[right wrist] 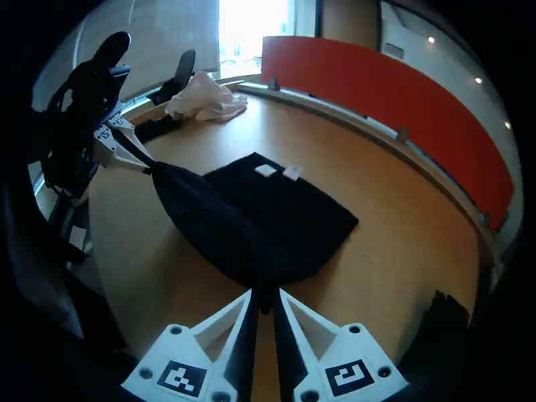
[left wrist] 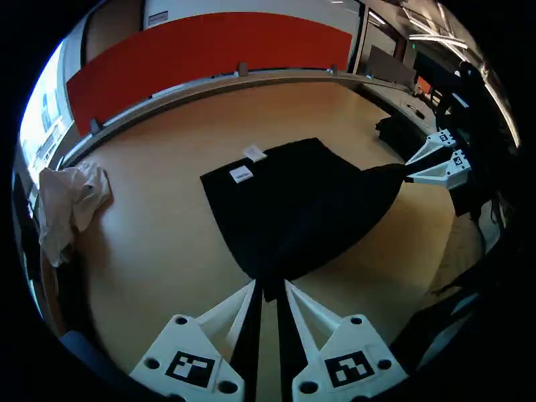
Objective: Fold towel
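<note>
The left hand-held gripper (left wrist: 271,293) is clenched on one near corner of the black towel (left wrist: 301,201); the right hand-held gripper (right wrist: 266,299) pinches the other. The lifted edge sags between them. The far half lies flat mid-bench (left wrist: 154,228), straight ahead, so the fold likely goes toward the far edge.

Bare worktop (left wrist: 154,228) lies open on every side of the black towel (left wrist: 295,201). A red partition (left wrist: 201,47) walls off the far edge. Crumpled white cloth (left wrist: 70,197) sits at one end near the edge, a dark cloth heap (left wrist: 398,130) at the other. Both are well apart from the towel, with free passage between.
</note>
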The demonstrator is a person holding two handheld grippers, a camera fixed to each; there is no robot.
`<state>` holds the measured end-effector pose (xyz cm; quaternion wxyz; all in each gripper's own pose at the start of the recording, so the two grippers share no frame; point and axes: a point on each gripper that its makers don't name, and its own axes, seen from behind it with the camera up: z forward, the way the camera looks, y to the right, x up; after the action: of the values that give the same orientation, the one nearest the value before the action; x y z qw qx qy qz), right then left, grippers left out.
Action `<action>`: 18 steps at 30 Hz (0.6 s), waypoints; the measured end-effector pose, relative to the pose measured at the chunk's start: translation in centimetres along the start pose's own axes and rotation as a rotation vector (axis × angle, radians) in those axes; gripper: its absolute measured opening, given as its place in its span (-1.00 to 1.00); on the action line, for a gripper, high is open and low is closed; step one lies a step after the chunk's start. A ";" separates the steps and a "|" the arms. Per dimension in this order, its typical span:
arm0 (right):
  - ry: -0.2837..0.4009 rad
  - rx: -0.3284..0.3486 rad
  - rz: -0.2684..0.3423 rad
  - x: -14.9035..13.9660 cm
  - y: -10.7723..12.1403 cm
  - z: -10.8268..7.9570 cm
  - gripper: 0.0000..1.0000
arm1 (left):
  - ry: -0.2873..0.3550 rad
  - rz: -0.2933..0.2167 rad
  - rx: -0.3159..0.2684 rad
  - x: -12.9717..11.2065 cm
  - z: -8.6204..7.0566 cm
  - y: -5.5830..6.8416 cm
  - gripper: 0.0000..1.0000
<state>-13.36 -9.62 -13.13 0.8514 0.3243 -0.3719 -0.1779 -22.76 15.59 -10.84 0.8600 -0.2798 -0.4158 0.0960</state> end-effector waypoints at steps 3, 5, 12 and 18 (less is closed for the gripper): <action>0.006 0.002 -0.003 0.6 -0.3 -1.1 -0.72 | 0.008 -0.014 -0.005 0.4 -1.1 0.4 -0.71; 0.010 0.005 -0.002 1.0 -0.5 -1.8 -0.72 | 0.011 -0.022 -0.007 0.6 -1.8 0.6 -0.71; 0.013 0.008 -0.003 1.8 -1.0 -3.8 -0.71 | 0.020 -0.028 -0.015 1.3 -3.5 1.2 -0.71; 0.012 0.012 -0.012 2.1 -1.4 -4.4 -0.71 | 0.024 -0.028 -0.016 1.6 -4.3 1.3 -0.71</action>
<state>-8.77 -9.97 -15.24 0.8506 0.3326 -0.3659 -0.1790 -18.29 15.59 -12.65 0.8640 -0.2820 -0.4098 0.0772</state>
